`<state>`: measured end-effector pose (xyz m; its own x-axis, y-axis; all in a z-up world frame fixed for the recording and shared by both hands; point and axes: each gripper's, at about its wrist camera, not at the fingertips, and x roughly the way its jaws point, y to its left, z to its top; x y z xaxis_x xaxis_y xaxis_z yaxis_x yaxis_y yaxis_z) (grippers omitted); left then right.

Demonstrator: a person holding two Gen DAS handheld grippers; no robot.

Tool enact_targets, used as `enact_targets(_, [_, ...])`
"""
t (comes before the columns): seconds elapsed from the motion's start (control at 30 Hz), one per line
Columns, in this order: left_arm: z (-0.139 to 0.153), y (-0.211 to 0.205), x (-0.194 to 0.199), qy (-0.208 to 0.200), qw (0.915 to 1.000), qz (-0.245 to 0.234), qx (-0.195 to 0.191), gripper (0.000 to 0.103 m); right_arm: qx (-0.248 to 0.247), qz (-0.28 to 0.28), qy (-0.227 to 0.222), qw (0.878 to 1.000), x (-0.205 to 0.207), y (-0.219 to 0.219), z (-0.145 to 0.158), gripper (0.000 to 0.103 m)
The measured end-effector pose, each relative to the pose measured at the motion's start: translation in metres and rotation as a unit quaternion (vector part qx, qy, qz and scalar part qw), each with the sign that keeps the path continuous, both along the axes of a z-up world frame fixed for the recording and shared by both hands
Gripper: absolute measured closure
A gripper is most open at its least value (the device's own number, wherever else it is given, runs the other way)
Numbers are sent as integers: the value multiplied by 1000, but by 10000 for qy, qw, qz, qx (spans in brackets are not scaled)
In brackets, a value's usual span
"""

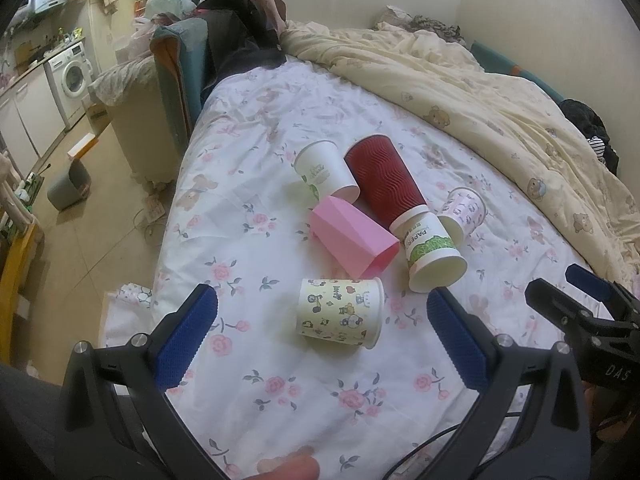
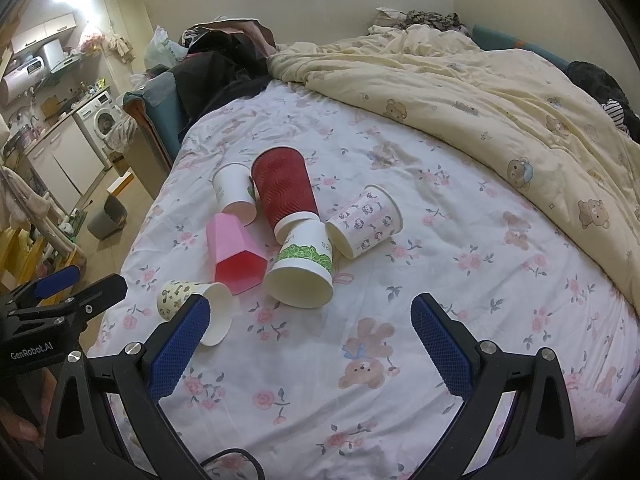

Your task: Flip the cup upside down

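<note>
Both views look down and forward across the flowered bed sheet [image 1: 280,360] from just above its near edge, toward the far wall. The left wrist view sits further left, close over the cartoon cup [image 1: 340,312]. The 2 views share the cluster of 6 cups, including the red cup [image 2: 284,188], and the yellow duvet [image 2: 480,92].

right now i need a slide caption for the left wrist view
Open left gripper hovers over a cartoon paper cup lying on its side among five other toppled cups on a floral bedsheet.
</note>
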<state>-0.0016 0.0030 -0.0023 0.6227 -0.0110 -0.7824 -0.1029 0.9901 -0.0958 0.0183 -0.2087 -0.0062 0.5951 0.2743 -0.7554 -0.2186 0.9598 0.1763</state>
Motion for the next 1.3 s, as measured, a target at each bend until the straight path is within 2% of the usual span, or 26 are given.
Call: enact_targets(1.3, [-1, 5, 1, 39, 10000, 2, -37, 0, 42, -9, 33, 10000, 1, 0, 0, 0])
